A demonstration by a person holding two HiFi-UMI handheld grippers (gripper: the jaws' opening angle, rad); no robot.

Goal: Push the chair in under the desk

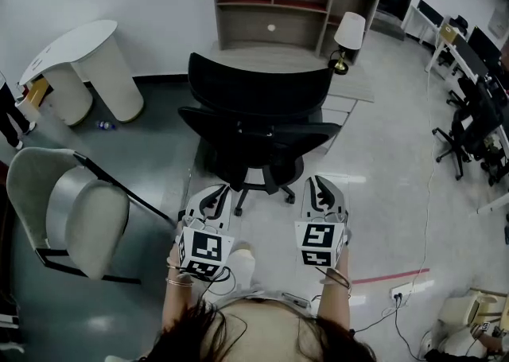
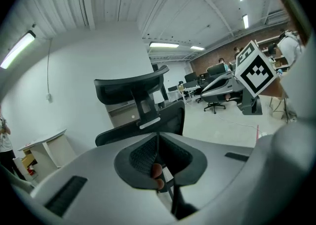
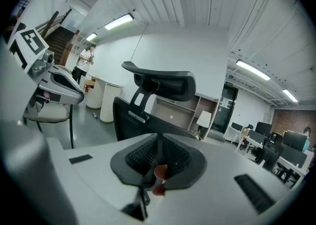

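The black office chair (image 1: 258,126) stands on the floor directly before the front edge of the wooden desk (image 1: 238,56), with its backrest toward the person and its seat toward the desk. How far the seat already reaches under the desk edge I cannot tell, but the backrest is clearly on the near side of it. A small lamp (image 1: 348,34) stands at the right end of the desk.

The left gripper (image 1: 216,193) and the right gripper (image 1: 318,187) are side by side near the chair's base, both pointing at the backrest and not touching it. Each gripper has its jaws brought together with nothing between them.

In my judgement the step in hand is the approach: the pushing is not yet begun. The next move calls for bringing both closed tips against the backrest, one on each side of its middle, and pressing evenly toward the desk, so that the chair rolls straight and does not turn on its castors.
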